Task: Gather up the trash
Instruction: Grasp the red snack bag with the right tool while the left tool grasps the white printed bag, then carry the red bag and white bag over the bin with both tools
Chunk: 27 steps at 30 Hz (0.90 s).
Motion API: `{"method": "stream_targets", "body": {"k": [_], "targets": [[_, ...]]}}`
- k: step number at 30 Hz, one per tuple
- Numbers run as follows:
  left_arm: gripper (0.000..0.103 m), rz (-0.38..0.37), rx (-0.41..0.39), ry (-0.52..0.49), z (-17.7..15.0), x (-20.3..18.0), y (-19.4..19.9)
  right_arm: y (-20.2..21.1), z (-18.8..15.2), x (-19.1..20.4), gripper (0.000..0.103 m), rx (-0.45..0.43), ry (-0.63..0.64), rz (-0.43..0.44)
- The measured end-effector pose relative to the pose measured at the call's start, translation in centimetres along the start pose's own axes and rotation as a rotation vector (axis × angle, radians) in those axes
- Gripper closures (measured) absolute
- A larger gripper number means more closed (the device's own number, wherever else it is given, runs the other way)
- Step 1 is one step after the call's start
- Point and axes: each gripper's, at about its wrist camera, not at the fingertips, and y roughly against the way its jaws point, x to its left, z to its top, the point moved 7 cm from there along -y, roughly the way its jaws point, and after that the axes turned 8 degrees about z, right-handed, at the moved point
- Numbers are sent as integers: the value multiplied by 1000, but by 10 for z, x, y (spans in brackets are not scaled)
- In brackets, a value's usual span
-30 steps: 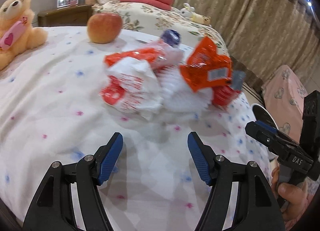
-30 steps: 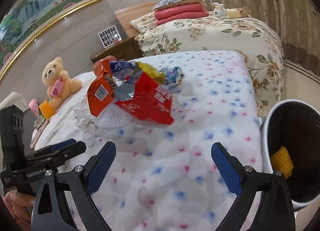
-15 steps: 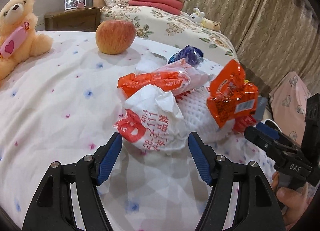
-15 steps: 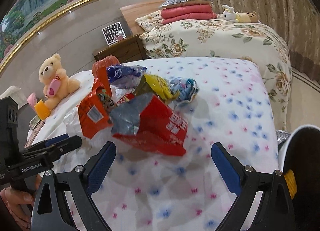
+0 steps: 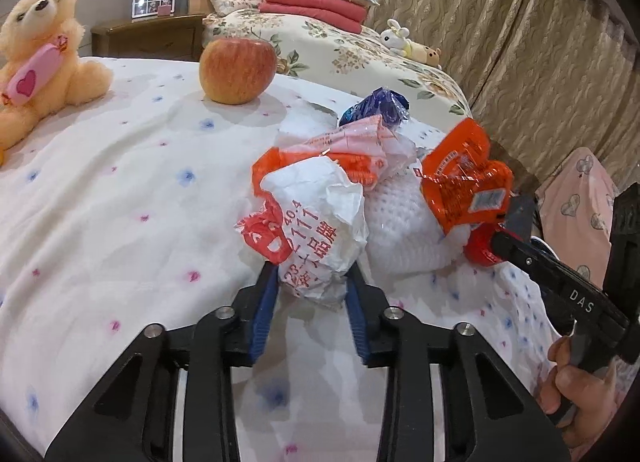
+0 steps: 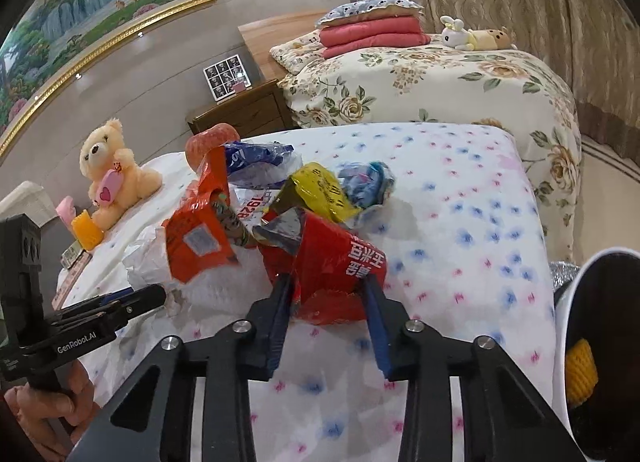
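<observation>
Right wrist: bin [image 6: 576, 286] beside bed edge [image 6: 536, 197].

Wrapper pile [image 5: 360, 197] mid-bed [image 5: 120, 201], apple [image 5: 237, 70] behind it, teddy bear [image 5: 40, 57] far left, bin [image 6: 576, 326] at bedside right.

Both grippers now sit closer to the trash pile than a second ago. The left gripper [image 5: 310, 290] has just been closing and pinches the white crumpled wrapper [image 5: 316, 238]. The right gripper [image 6: 326, 296] has just been closing and clamps the red bag [image 6: 340, 262].
</observation>
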Motion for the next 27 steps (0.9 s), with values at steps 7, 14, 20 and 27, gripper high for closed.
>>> {"method": "stream_targets", "body": {"k": [7,14,20,27], "targets": [[74,-36,-7,-13,-17,-6,22,22,-15,-2,85,-6,-44,21],[75,-104,-10,-69,-28,-37,40,43,-28,-10,93,-19,-87,22],[75,-168,-2,-132,-35,-71,47,70,-32,-21,93,-64,-112,-3],[75,-223,19,-198,-44,-109,46,99,-38,-46,93,-100,-153,-48]]}}
